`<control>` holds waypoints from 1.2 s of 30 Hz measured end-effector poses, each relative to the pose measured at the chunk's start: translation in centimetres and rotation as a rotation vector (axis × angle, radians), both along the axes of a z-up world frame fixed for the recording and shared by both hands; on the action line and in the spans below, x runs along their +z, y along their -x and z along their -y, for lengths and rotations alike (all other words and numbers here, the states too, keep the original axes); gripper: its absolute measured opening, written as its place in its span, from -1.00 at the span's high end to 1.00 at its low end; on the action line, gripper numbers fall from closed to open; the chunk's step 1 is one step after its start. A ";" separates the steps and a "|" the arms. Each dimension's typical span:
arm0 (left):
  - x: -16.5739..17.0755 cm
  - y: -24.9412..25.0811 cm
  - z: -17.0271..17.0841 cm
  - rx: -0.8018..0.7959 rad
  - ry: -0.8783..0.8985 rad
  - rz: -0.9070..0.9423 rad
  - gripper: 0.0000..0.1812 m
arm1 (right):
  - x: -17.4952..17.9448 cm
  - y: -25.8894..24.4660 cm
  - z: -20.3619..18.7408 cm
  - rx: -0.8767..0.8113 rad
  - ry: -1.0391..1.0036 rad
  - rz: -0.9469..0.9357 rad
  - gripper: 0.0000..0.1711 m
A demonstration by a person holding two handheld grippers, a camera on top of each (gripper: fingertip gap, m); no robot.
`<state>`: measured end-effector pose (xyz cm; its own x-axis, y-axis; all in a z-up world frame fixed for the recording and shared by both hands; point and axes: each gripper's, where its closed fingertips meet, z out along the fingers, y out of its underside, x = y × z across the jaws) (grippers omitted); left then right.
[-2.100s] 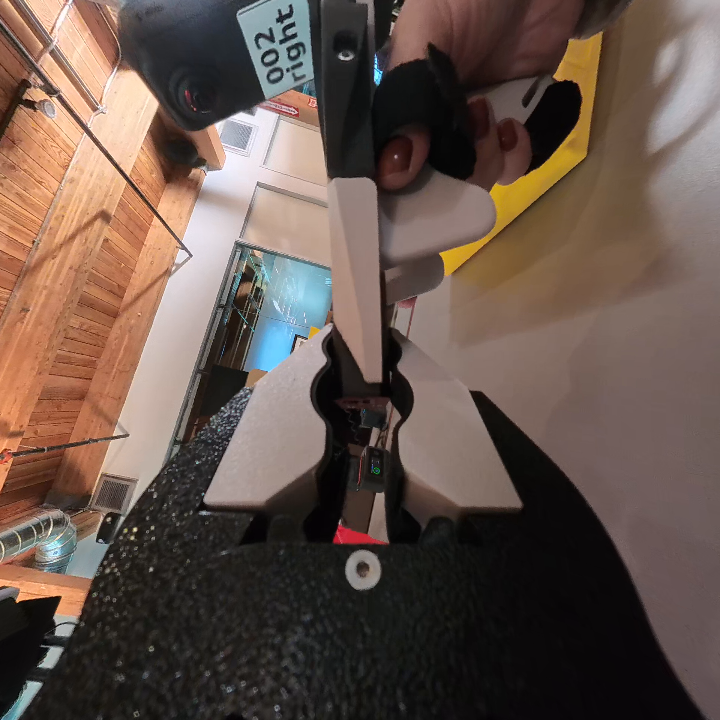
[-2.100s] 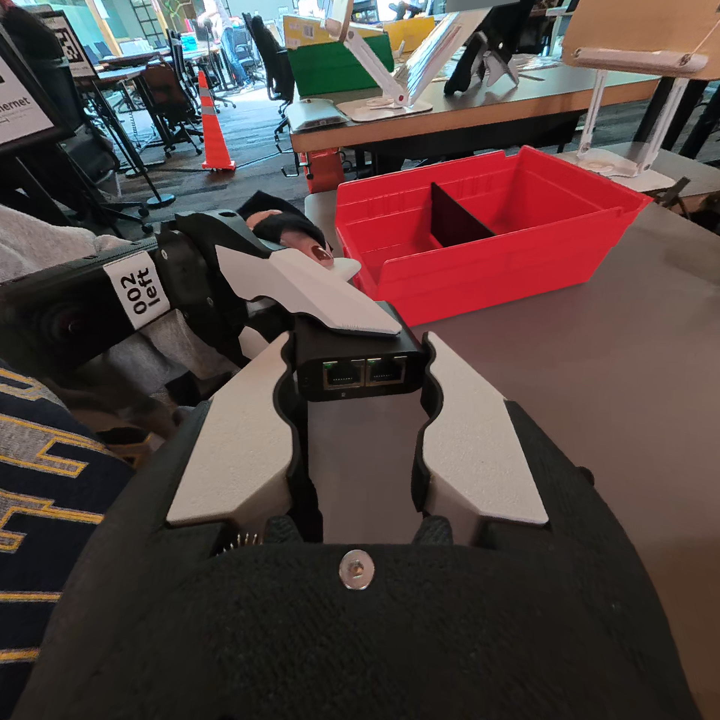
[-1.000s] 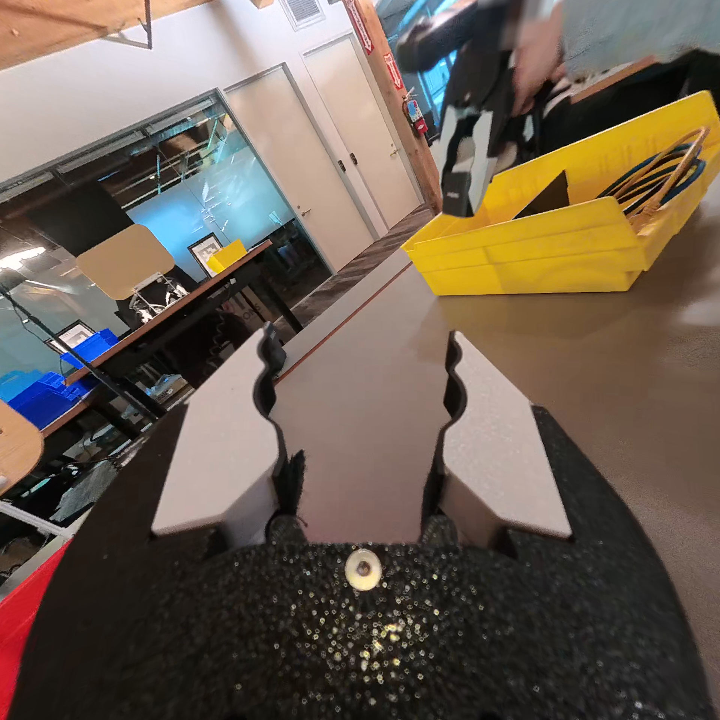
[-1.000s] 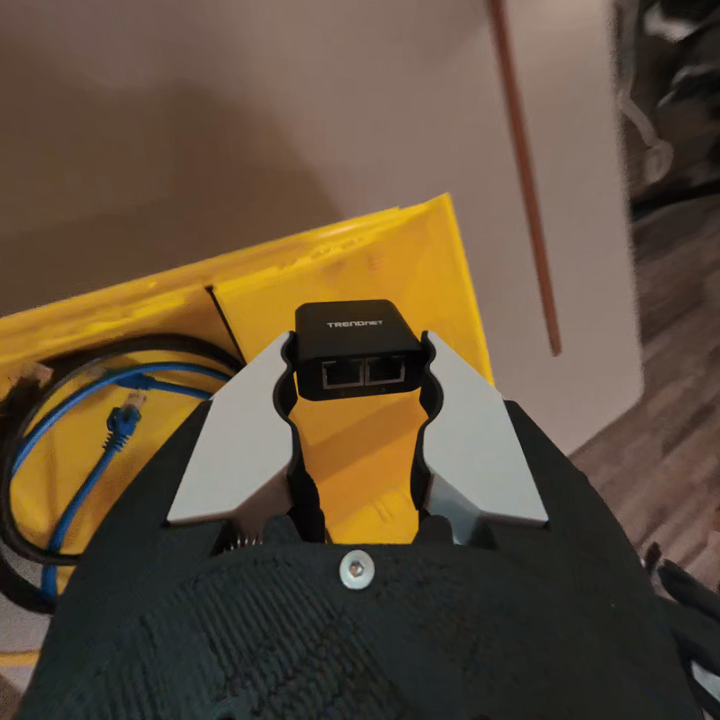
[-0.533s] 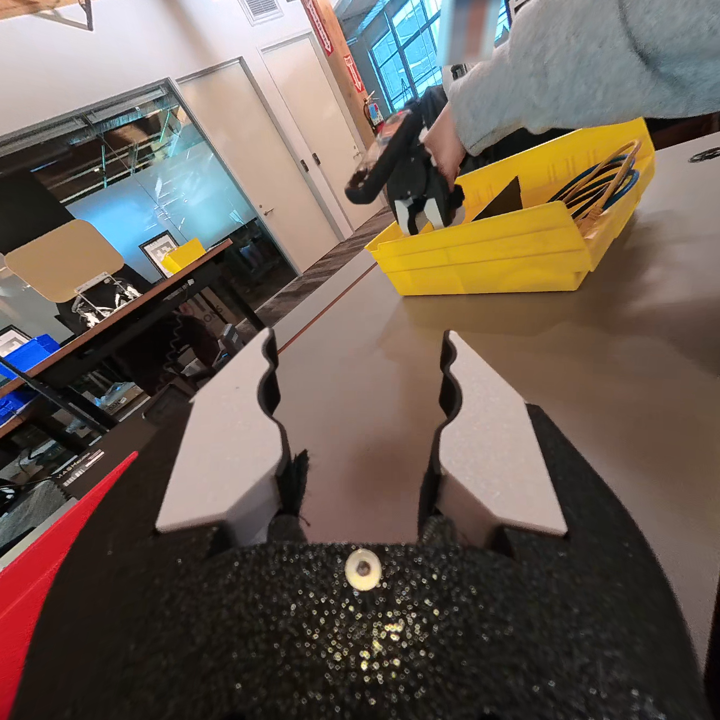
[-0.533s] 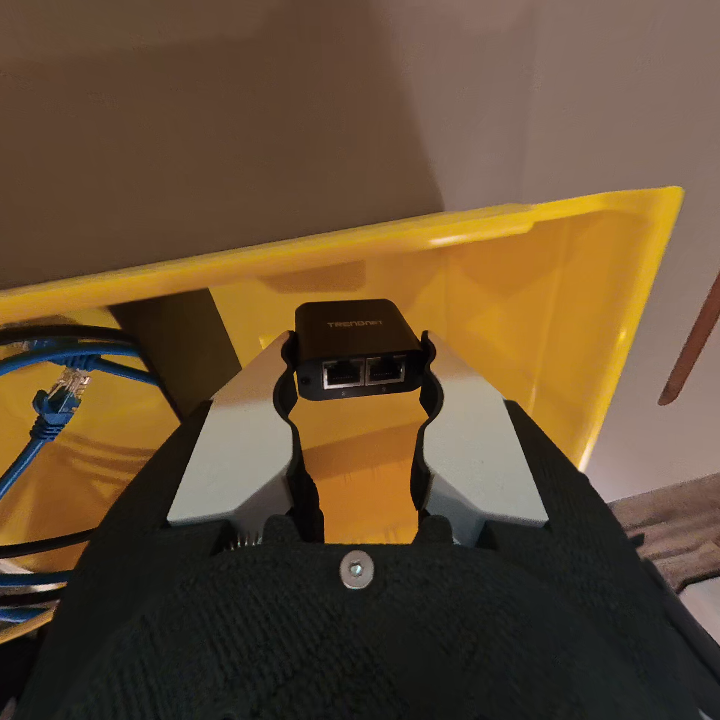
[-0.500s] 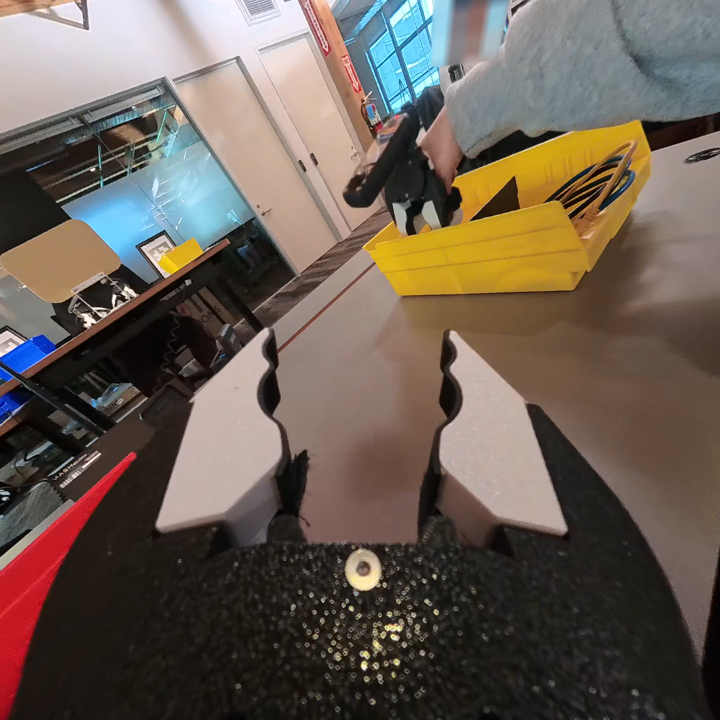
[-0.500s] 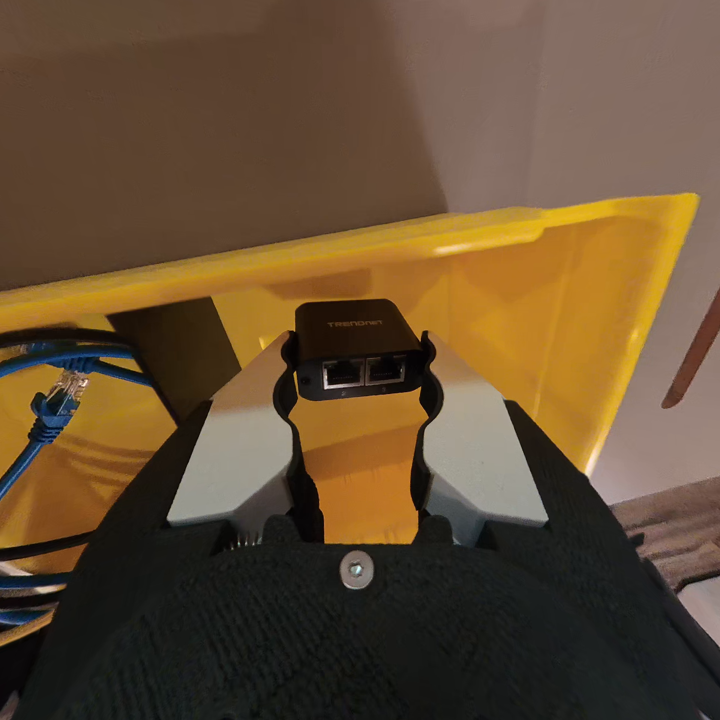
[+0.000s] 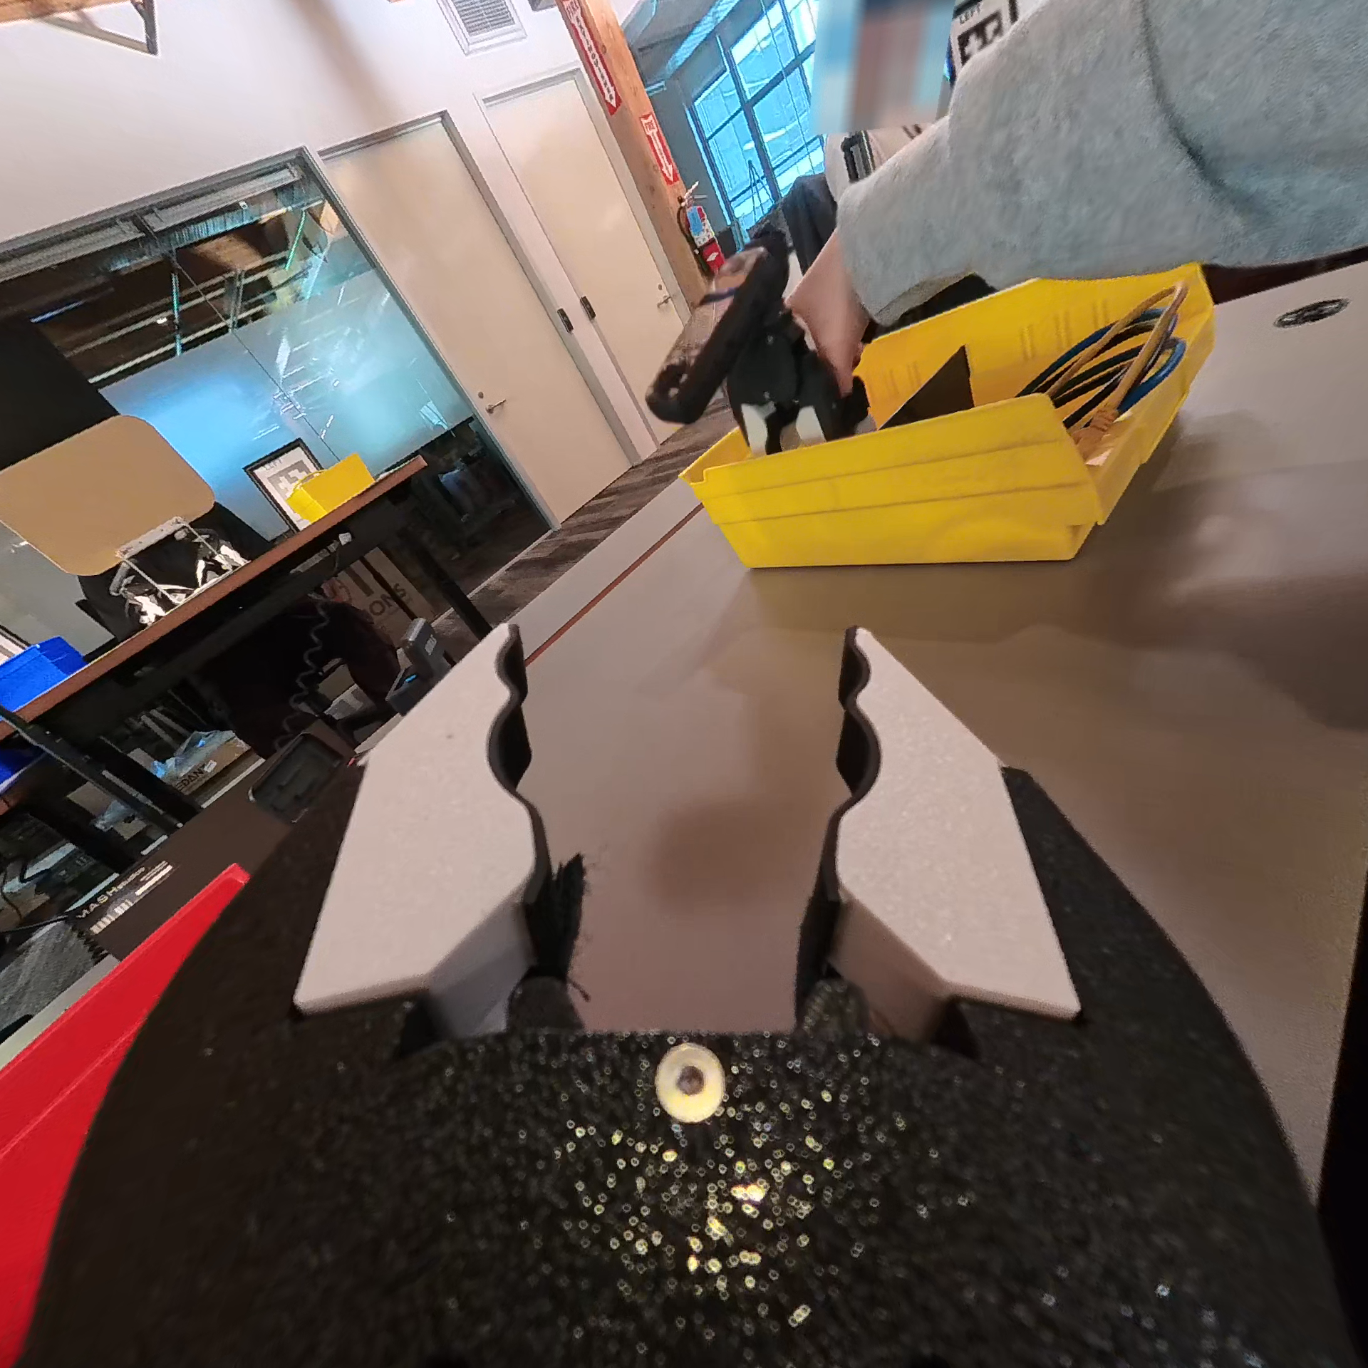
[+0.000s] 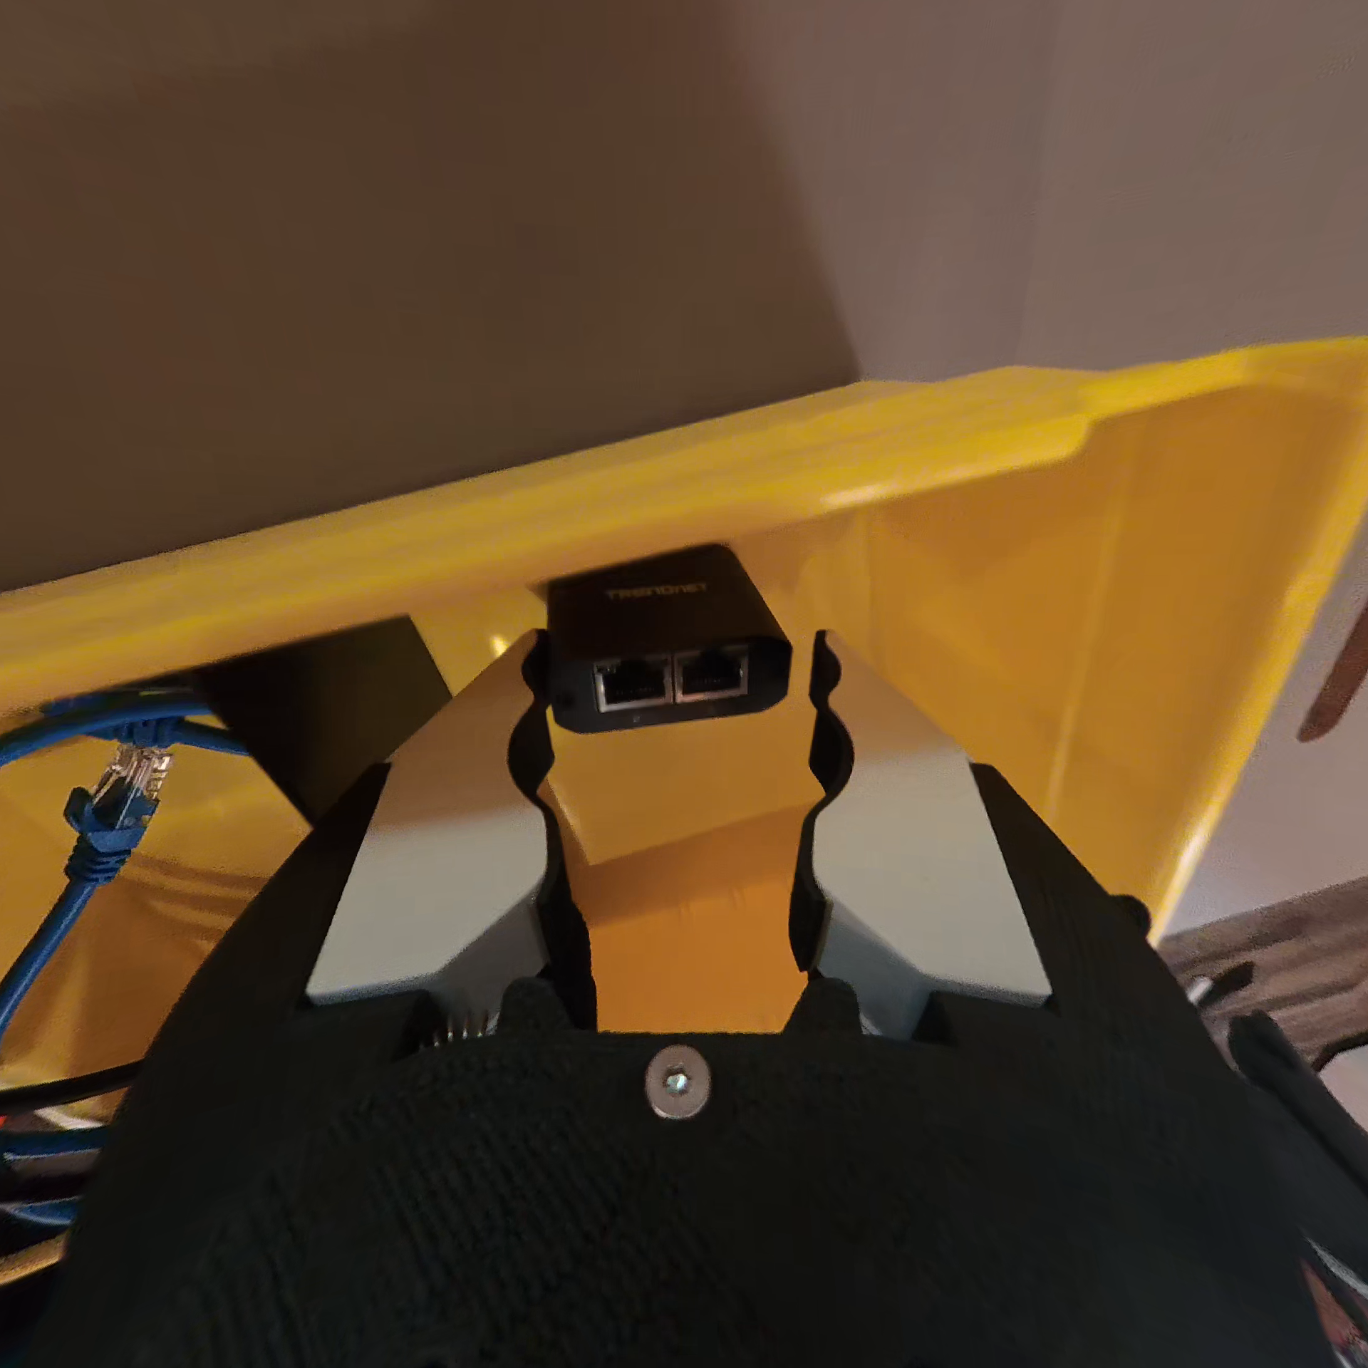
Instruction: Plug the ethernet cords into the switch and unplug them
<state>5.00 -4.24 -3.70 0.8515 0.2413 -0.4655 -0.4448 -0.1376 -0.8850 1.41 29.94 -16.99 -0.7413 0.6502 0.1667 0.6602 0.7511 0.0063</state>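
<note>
The black two-port switch (image 10: pixel 666 644) lies in the right compartment of the yellow bin (image 10: pixel 1036 629), its ports facing me. My right gripper (image 10: pixel 675 666) is open just over it; the left finger is close beside the switch and a gap shows at the right finger. A blue ethernet cord (image 10: pixel 104 822) with a clear plug lies in the bin's left compartment. In the left wrist view my left gripper (image 9: pixel 685 666) is open and empty over the brown table (image 9: pixel 1036 740), well short of the yellow bin (image 9: pixel 925 503), where the right gripper (image 9: pixel 781 429) reaches in.
A black divider (image 10: pixel 318 688) splits the bin. Coiled blue and tan cords (image 9: pixel 1095 363) fill its far compartment. A red bin's corner (image 9: pixel 89 1036) sits at my lower left. A person's grey sleeve (image 9: pixel 1110 148) hangs over the bin. The table edge runs along the left. About 35 cm separates my left fingertips from my right.
My right gripper carried the switch down into the yellow bin, and its fingers have now parted from it. My left gripper let go of the switch earlier and stays open over the table.
</note>
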 end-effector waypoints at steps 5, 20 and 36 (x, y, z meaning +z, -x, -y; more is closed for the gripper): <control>0.2 0.0 0.1 0.004 -0.010 0.013 0.06 | 3.0 0.1 -1.0 -0.062 0.006 -0.104 0.06; -1.0 0.8 0.1 0.056 0.019 0.095 0.03 | 19.5 -6.3 1.3 -0.445 0.332 -1.077 0.11; -2.1 2.0 0.6 0.128 0.051 0.181 0.13 | 22.3 -16.5 -0.8 -0.691 0.274 -1.393 0.34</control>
